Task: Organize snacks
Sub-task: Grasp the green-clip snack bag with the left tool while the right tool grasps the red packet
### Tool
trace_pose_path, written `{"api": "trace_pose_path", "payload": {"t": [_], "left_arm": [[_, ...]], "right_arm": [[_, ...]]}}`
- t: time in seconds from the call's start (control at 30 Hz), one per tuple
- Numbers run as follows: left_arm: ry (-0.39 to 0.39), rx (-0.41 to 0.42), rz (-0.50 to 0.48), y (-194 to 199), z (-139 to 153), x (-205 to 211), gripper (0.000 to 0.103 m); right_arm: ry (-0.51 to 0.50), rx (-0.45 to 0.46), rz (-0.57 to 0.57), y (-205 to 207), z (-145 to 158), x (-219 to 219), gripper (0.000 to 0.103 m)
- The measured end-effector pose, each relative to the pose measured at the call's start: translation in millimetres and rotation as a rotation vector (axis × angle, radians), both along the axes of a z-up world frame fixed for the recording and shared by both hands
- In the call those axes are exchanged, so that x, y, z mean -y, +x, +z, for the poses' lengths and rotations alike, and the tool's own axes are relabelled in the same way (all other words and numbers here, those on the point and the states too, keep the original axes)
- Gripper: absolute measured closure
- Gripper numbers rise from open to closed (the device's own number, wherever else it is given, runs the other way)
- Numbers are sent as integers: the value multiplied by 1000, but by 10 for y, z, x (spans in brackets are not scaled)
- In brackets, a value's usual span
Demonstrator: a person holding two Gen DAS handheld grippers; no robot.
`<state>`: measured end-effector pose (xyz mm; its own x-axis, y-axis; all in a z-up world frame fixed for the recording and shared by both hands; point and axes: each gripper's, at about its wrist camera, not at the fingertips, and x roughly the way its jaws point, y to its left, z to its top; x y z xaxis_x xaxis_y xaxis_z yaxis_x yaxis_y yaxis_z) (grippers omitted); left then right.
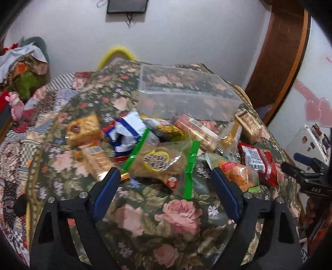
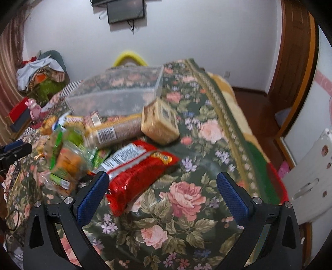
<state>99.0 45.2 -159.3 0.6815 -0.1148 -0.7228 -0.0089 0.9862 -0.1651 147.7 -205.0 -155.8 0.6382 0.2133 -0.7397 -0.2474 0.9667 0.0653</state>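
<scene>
Wall-mounted screen, possibly TV; pink toy; white chair.

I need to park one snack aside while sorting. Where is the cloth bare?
Bare cloth lies right of the red packet, toward the table's right edge, and nearside of the green-striped bag. The strip before the clear box is crowded with packets.

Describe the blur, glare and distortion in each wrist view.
Left wrist view: motion blur smears the snack pile, including the green-striped bag; the clear plastic box is soft; fisheye bends the door frame. Right wrist view: the red packet and box are blurred, glare glints on the packet's foil, while the right gripper fingers stay sharp.
</scene>
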Motion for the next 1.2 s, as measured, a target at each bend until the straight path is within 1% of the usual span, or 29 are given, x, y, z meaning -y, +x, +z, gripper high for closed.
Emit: {"api": "trace_pose_path", "payload": {"t": [0.1, 0.17, 0.3, 0.4, 0.43, 0.53, 0.73, 0.83, 0.87, 0.9, 0.93, 1.0, 1.03, 1.07, 1.1, 1.17, 1.2], "left_arm": [[8, -16, -24, 132, -92, 54, 14], [21, -30, -20, 229, -155, 68, 14], [-16, -65, -8, 386, -271, 9, 13], [-35, -100, -11, 486, -379, -20, 13], [-32, -112, -14, 508, -413, -20, 13], [16, -123, -14, 549, -481, 18, 14], [25, -127, -39, 612, -521, 64, 14], [33, -139, -30, 655, -557, 59, 14], [29, -135, -25, 655, -558, 49, 16], [27, -129, -17, 644, -551, 39, 17], [29, -125, -12, 633, -545, 31, 21], [24, -115, -5, 602, -528, 8, 25], [22, -110, -3, 591, -516, 3, 27], [24, -100, -3, 559, -488, -3, 31], [28, -94, -4, 546, -469, 1, 33], [45, -75, -8, 493, -408, 11, 40], [50, -68, -9, 467, -378, 14, 42]], "right_arm": [[5, -35, 3, 78, -110, -32, 0], [14, -54, 5, 127, -150, -45, 0], [71, -88, 11, 236, -170, -62, 0], [80, -97, 18, 323, -188, -132, 0], [73, -99, 21, 353, -216, -166, 0], [55, -127, 26, 440, -311, -276, 0], [93, -187, 51, 547, -449, -414, 0], [66, -184, 57, 545, -472, -457, 0], [46, -180, 64, 529, -481, -477, 0], [25, -173, 71, 512, -486, -493, 1], [12, -169, 76, 515, -490, -501, 3], [0, -164, 83, 493, -493, -487, 6], [-2, -162, 83, 492, -488, -468, 11], [-8, -160, 80, 480, -485, -447, 19], [-15, -154, 74, 462, -477, -414, 22], [-9, -156, 69, 456, -463, -349, 31], [-4, -156, 65, 441, -455, -307, 33]]}}
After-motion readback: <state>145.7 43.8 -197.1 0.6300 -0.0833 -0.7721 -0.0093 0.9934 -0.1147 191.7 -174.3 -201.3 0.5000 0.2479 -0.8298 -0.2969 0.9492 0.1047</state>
